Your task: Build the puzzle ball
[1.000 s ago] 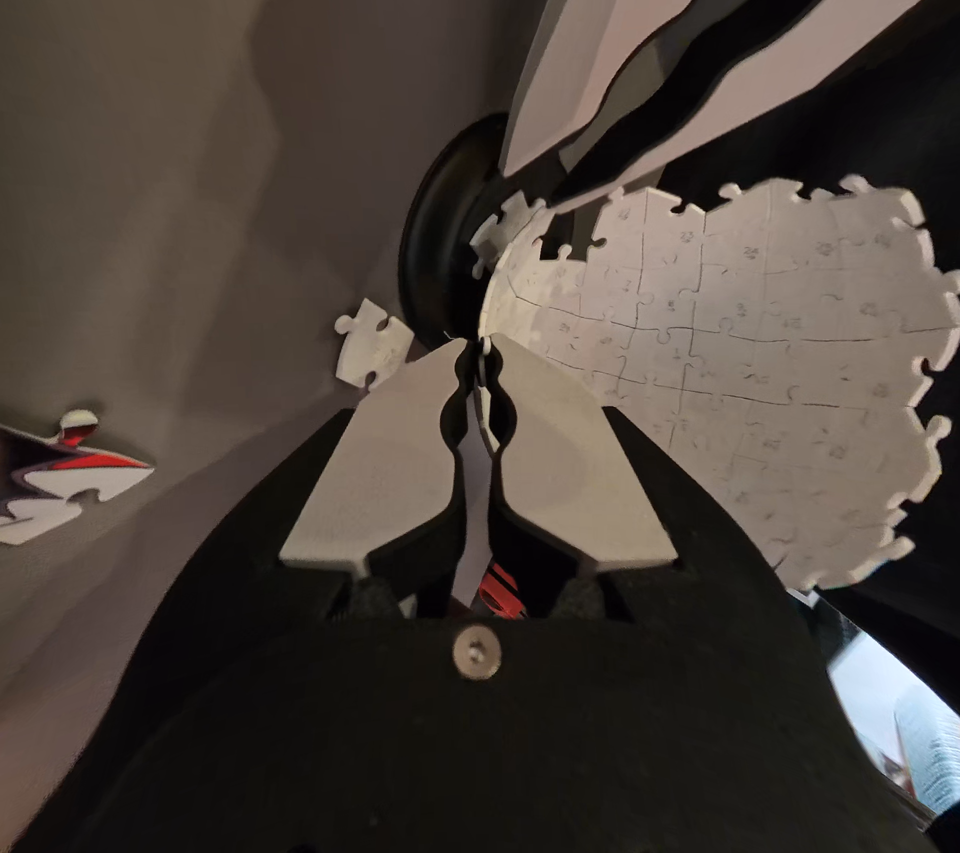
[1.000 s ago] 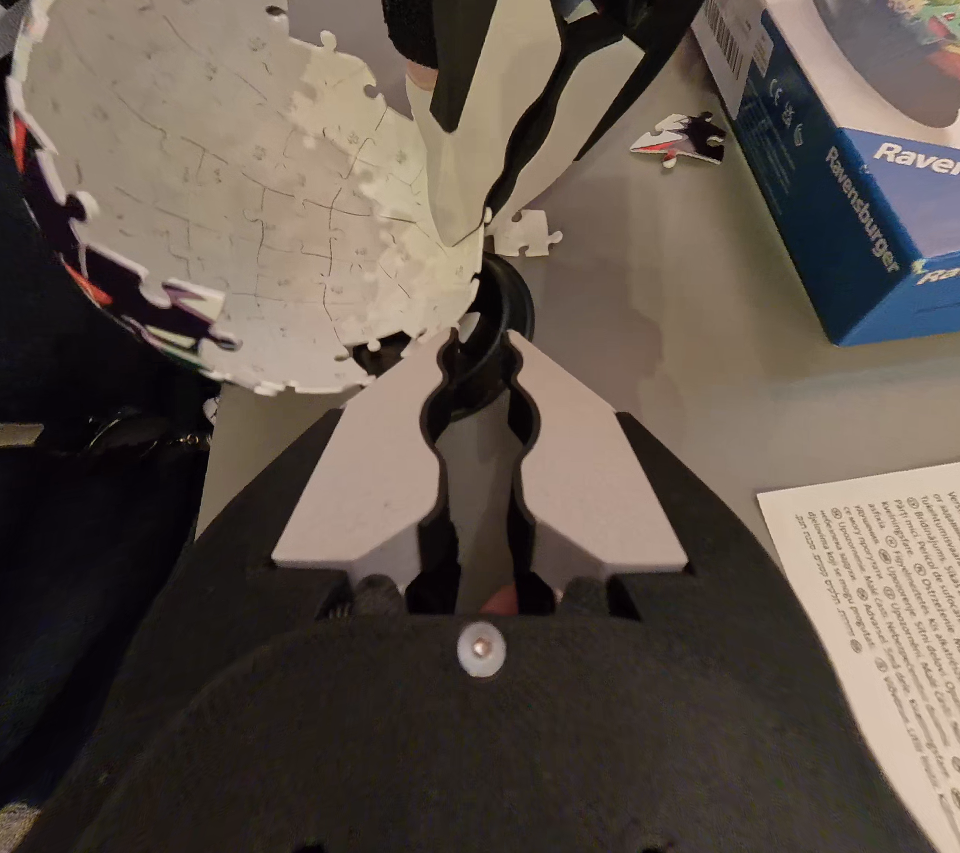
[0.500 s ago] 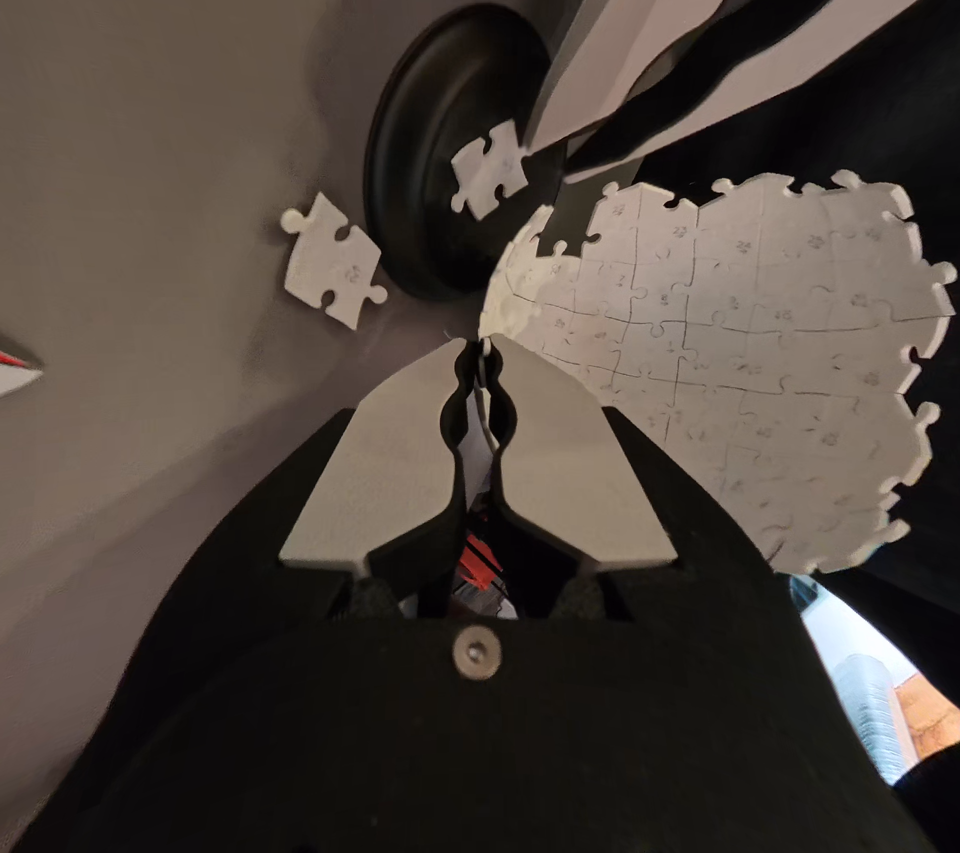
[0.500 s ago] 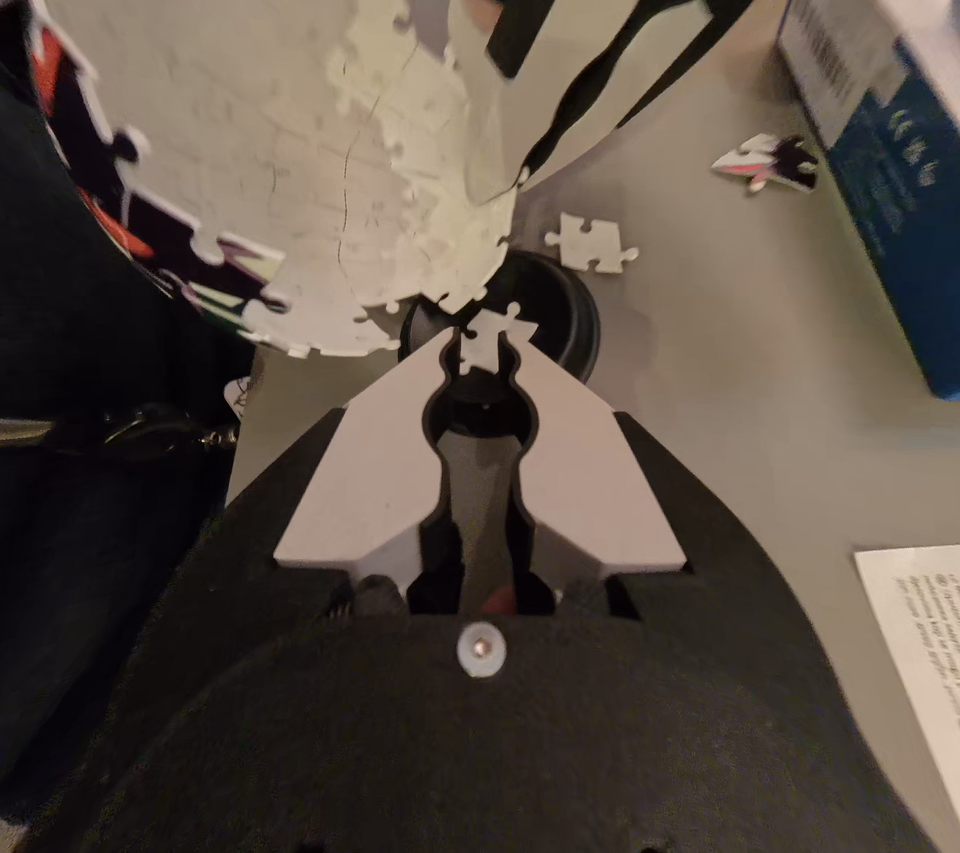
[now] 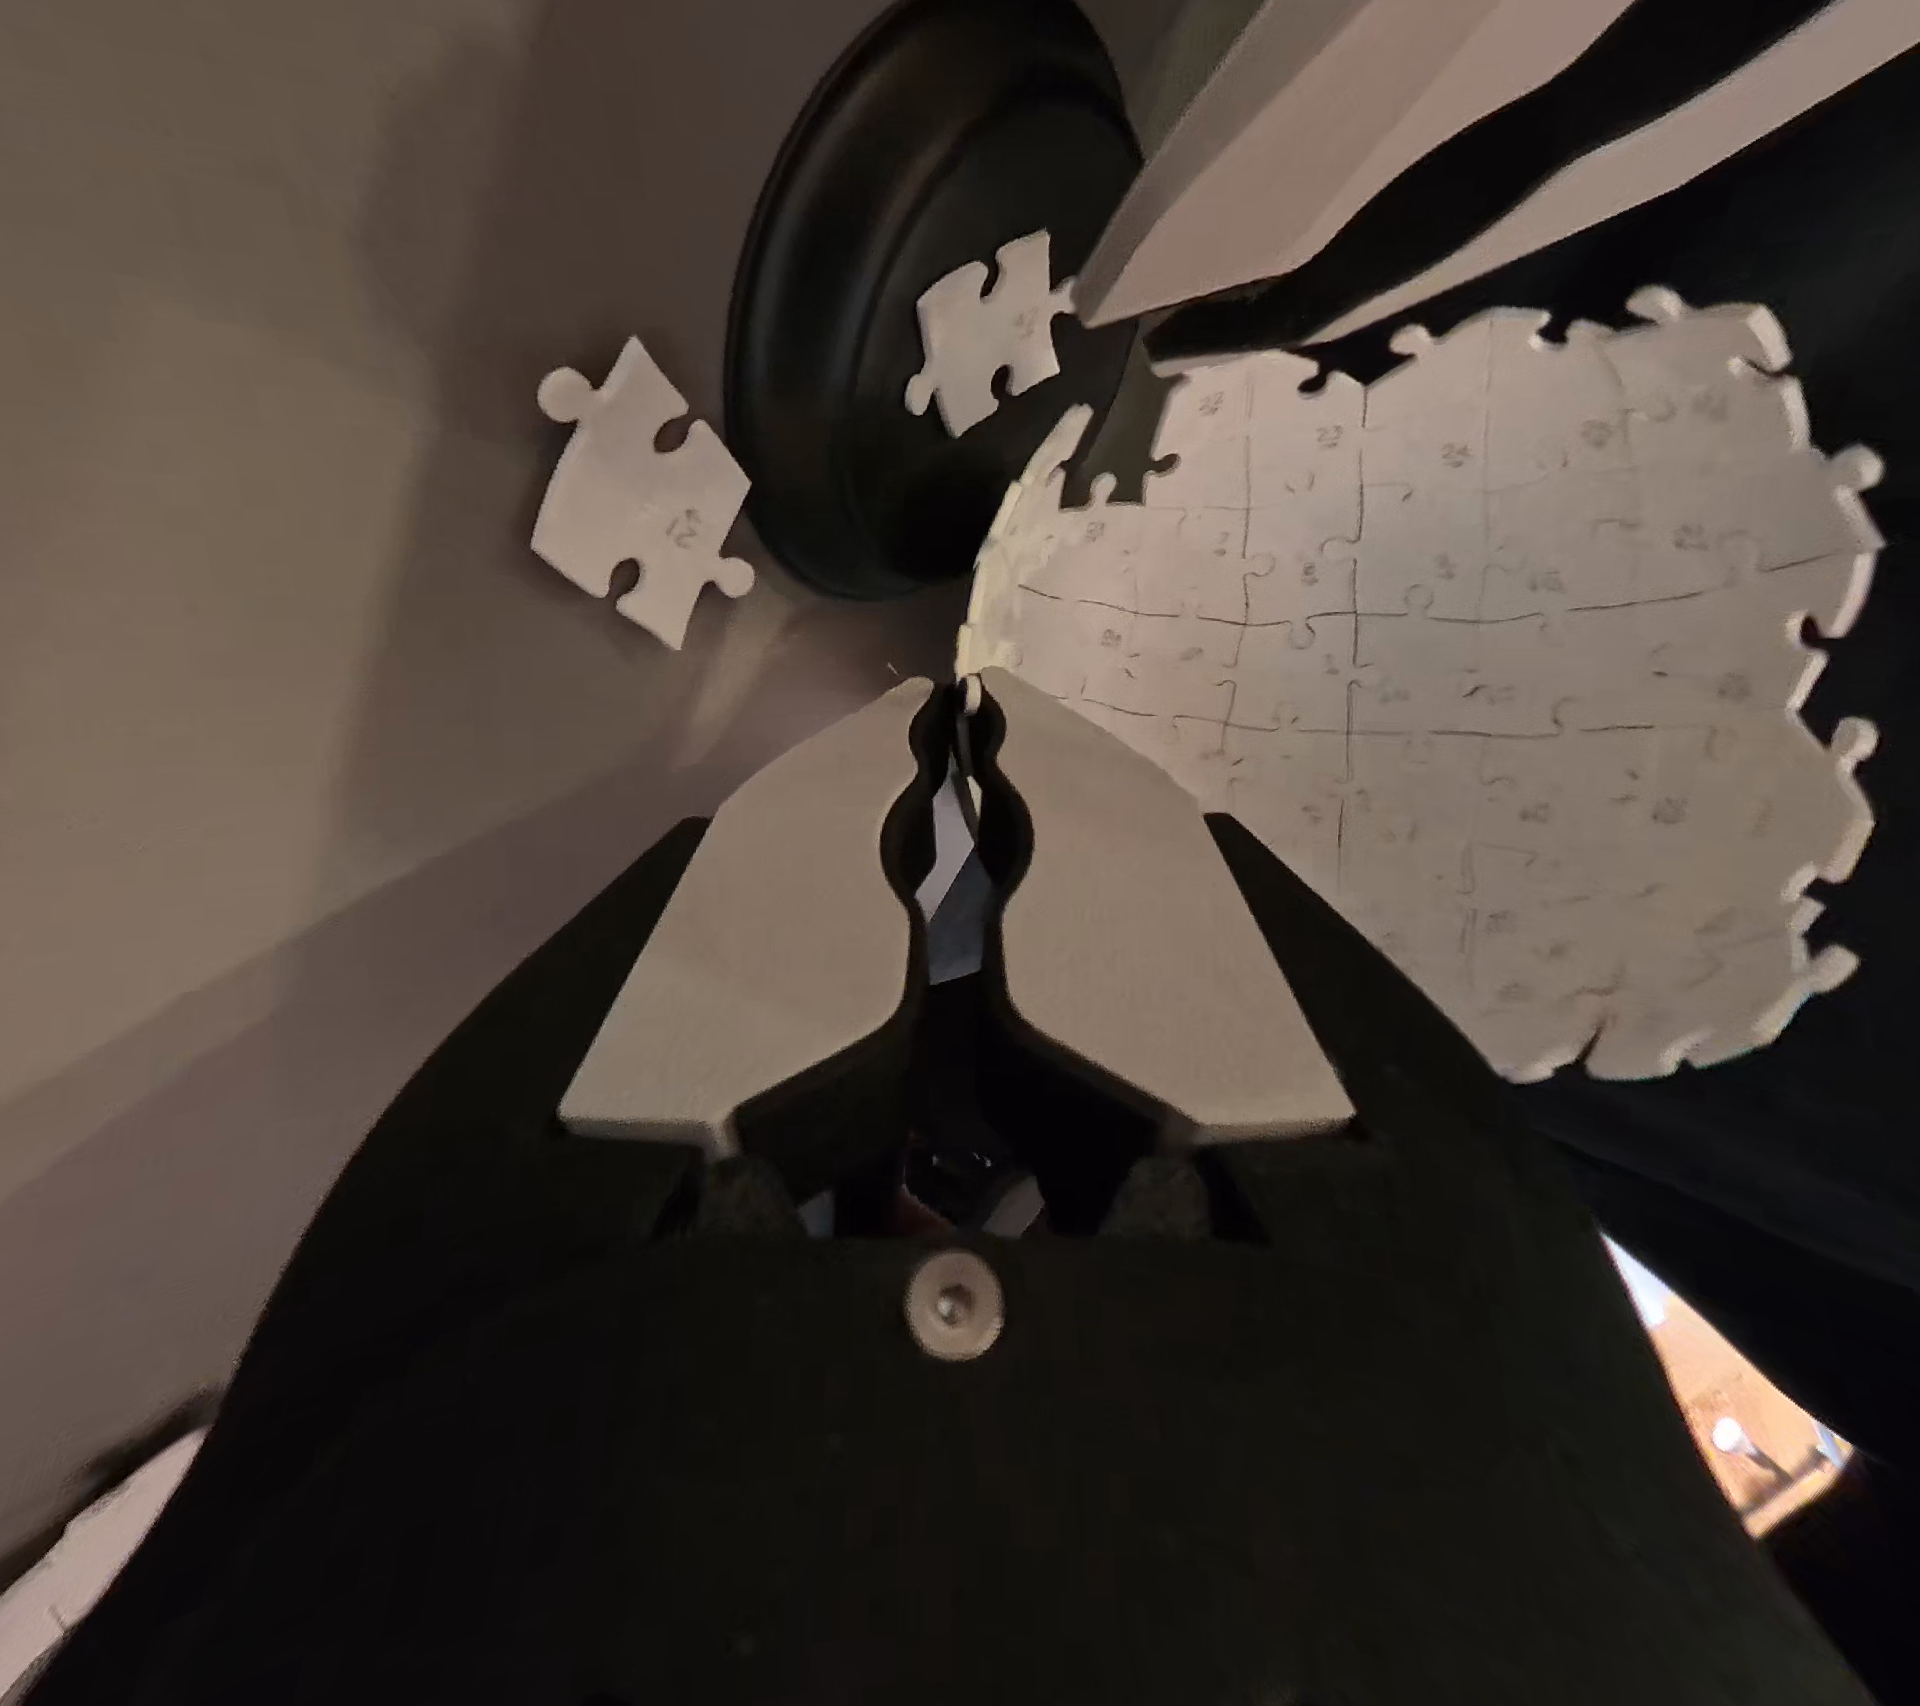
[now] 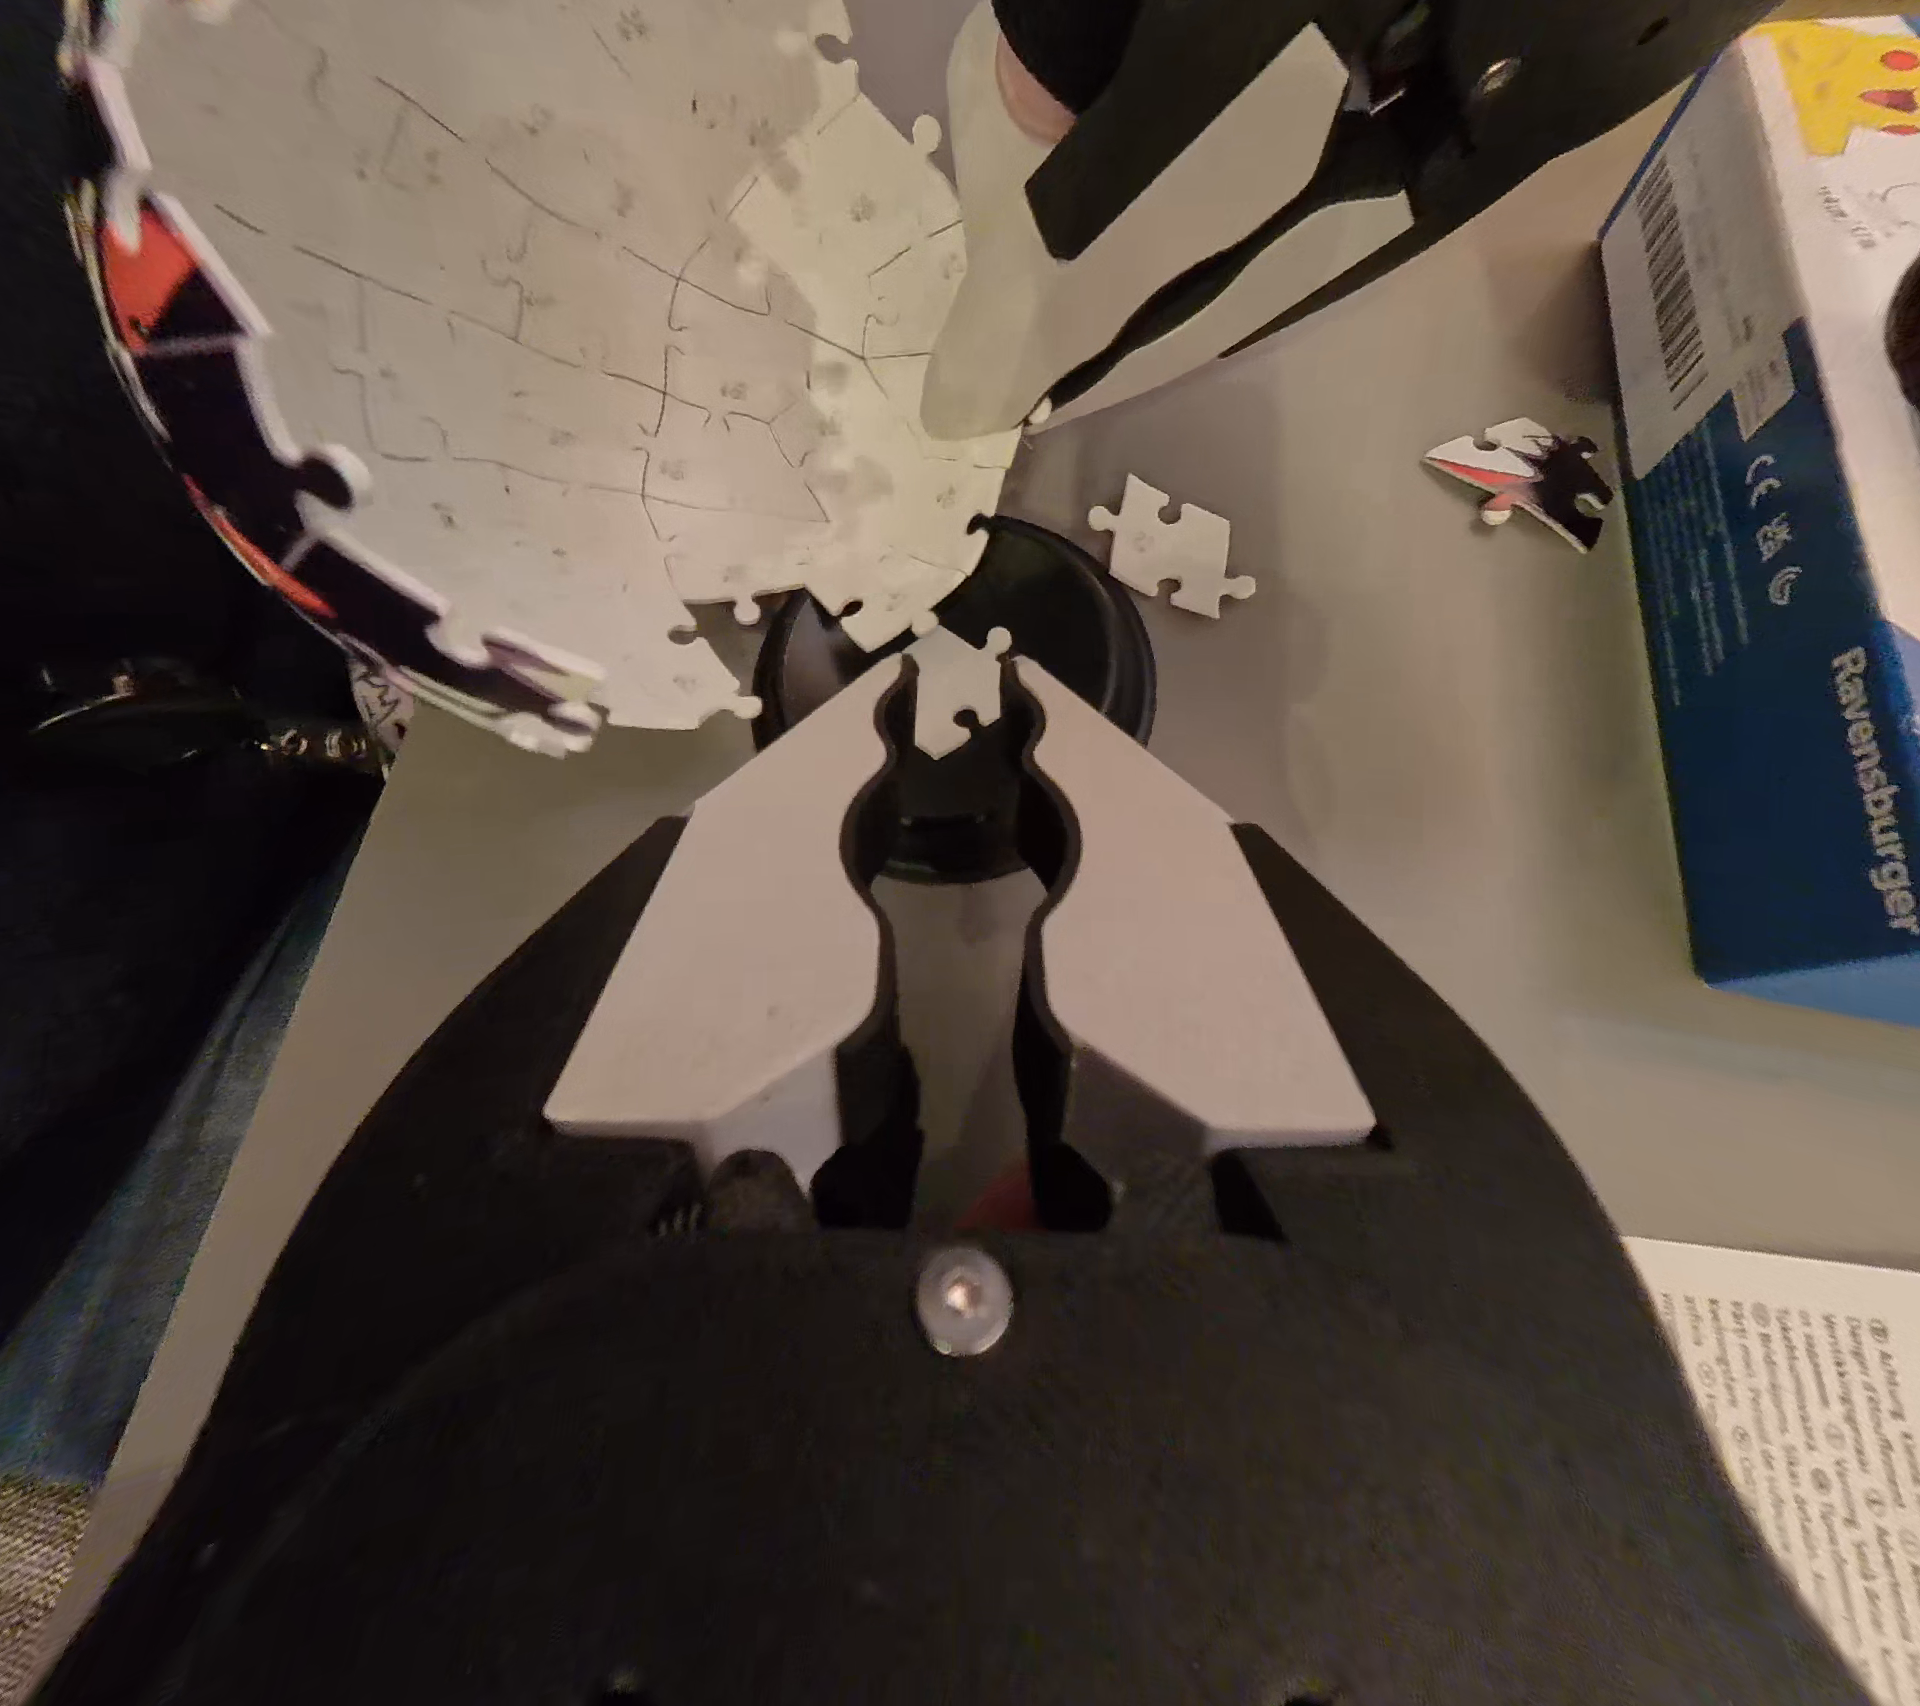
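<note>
Left tongs [image 5: 961, 688] are clamped on the rim of the half-built white curved puzzle shell [image 6: 540, 285], its hollow facing the camera. Right tongs [image 6: 956, 669], narrowly parted, pinch a small white jigsaw piece [image 6: 958, 692] just below-right of the shell's lower edge, its long axis pointing up toward that edge, over the round black stand [image 6: 1091, 617]. Another white piece [image 6: 1169, 547] lies on the grey worktop [image 6: 1351, 773] farther right.
</note>
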Available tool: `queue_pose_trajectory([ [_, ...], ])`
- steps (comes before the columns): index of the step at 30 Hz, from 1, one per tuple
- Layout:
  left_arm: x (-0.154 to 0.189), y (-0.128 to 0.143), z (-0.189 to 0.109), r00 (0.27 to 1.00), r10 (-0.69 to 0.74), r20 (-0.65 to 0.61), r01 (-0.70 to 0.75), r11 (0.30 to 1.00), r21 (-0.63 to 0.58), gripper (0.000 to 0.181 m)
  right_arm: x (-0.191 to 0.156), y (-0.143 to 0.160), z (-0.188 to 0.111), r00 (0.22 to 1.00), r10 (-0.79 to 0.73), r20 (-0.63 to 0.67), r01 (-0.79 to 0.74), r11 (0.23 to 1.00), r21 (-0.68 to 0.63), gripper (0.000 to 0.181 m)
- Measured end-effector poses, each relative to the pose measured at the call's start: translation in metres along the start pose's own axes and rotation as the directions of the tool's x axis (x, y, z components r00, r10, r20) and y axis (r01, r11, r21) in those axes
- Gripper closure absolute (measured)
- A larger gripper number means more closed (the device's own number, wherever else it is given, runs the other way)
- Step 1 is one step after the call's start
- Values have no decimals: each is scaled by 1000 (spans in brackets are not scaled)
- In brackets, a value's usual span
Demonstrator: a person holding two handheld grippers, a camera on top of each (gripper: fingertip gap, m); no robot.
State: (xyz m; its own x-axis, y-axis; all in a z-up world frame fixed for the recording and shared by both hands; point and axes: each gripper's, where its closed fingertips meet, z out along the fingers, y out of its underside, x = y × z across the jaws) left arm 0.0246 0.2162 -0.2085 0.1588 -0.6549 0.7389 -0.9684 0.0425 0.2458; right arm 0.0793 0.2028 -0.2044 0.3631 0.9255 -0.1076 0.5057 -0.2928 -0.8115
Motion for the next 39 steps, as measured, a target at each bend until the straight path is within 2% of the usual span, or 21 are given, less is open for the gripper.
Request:
queue_pose_trajectory([
  [8,1,-2,3,999,-32,-31,32,999,-17,179,-7,-1,15,997,-77,26,77,997,-14,173],
  [23,2,-6,5,997,-59,-53,57,998,-31,177,-7,8,19,996,-59,62,63,995,-74,177],
  [29,1,-14,1,998,-44,-45,45,999,22,170,-8,11,20,996,-46,80,53,995,-89,177],
  [39,0,-30,-21,998,-46,-51,55,980,192,138,-9,13,22,994,-33,100,44,993,-109,177],
])
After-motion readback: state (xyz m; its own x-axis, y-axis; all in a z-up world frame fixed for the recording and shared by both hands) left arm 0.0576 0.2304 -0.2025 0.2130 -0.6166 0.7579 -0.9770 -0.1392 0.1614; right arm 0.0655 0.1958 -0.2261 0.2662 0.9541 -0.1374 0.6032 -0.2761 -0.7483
